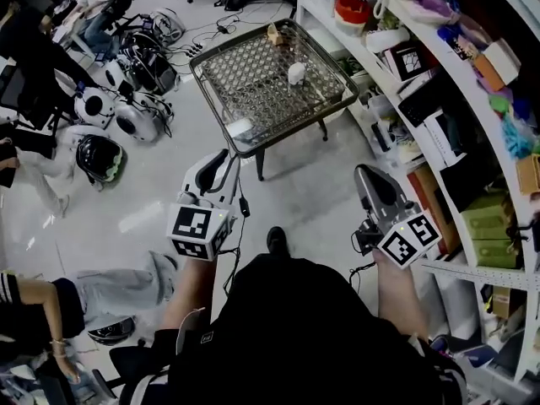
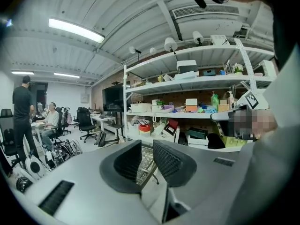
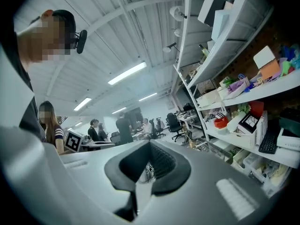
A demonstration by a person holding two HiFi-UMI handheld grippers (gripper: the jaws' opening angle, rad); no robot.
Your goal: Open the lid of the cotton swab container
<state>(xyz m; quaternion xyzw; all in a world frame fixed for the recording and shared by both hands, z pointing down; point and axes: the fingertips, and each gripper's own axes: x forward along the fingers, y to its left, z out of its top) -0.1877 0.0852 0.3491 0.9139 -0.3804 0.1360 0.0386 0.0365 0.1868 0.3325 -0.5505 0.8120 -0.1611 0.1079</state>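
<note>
- A small white container (image 1: 296, 72) stands on a wire-mesh tabletop (image 1: 253, 95), right of its middle. It is too small to show how its lid sits.
- On the same tabletop, a small brownish thing (image 1: 274, 34) sits at the far edge and a pale flat thing (image 1: 239, 127) lies at the near left corner.
- The left tool (image 1: 223, 157) is held over the pale floor (image 1: 295, 188), on the near side of the tabletop and pointing towards it. Its jaws are drawn in to a slim slit with nothing between them.
- The right tool (image 1: 364, 174) is held level with it, further right, near the foot of the crowded shelf rack (image 1: 472, 108). Its jaws are closed together and hold nothing.
- Both tools are well apart from the container.
- On the left, people sit among office chairs and cables.
</note>
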